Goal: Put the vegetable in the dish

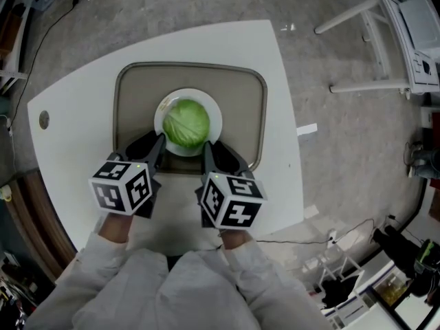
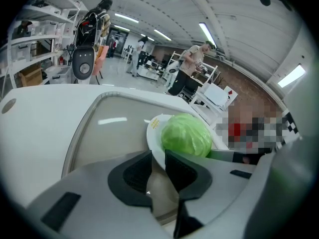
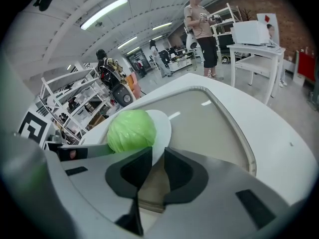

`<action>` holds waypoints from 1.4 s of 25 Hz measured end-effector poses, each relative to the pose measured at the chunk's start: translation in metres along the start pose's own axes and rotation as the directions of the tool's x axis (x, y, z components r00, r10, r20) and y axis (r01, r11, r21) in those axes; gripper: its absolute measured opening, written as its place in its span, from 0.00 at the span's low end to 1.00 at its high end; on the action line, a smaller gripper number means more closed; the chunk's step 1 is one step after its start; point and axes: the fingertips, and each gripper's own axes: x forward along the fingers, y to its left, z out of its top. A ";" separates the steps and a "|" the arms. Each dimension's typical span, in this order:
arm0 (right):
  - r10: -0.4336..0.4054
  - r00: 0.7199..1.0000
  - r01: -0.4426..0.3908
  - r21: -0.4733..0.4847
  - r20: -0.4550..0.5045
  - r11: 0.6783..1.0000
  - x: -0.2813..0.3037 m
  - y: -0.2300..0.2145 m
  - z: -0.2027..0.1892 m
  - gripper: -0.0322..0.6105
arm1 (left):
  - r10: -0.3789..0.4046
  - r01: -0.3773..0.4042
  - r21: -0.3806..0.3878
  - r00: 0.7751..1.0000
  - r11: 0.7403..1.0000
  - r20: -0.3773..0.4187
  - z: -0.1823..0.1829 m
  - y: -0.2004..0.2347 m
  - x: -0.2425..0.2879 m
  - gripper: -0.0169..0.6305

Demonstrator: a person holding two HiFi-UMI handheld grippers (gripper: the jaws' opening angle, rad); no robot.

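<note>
Vegetable position: the round, pale-green leafy cabbage (image 1: 186,124) sits in the middle of the shallow white round dish (image 1: 214,113). It fills most of the dish and is clear of both tools. The dish lies on the grey-beige, round-cornered rectangular tray (image 1: 137,91), which lies on the white table (image 1: 75,115).

Handling, as I judge it: the cabbage is fairly heavy for its size and firm at the core. Its smooth, waxy outer leaves can slip or tear, and it will roll if the dish tilts. I would take hold across its widest girth with the jaws well apart, never by a loose leaf.

Jaw state: the left gripper (image 1: 160,141) is clamped on the near-left rim of the dish. The left gripper view shows the rim edge running into the narrow slot between the pads. The right gripper (image 1: 207,147) is clamped likewise on the near-right rim. Neither touches the cabbage.

I judge placement complete. Any lift of the dish calls for a level carry.
</note>
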 end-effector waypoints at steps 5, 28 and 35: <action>0.009 1.000 -0.009 -0.019 -0.001 1.000 0.000 0.000 -0.001 0.17 | 0.031 -0.032 0.045 0.999 0.998 0.007 -0.002 -0.002 0.001 0.16; 0.081 0.986 -0.061 -0.132 0.145 0.989 -0.060 0.031 0.005 0.17 | -0.003 -0.012 0.099 0.989 0.995 0.150 0.001 -0.029 -0.068 0.16; 0.155 0.956 -0.107 -0.194 0.251 0.975 -0.113 0.075 -0.008 0.11 | -0.071 0.037 0.169 0.978 0.985 0.198 -0.020 -0.060 -0.126 0.15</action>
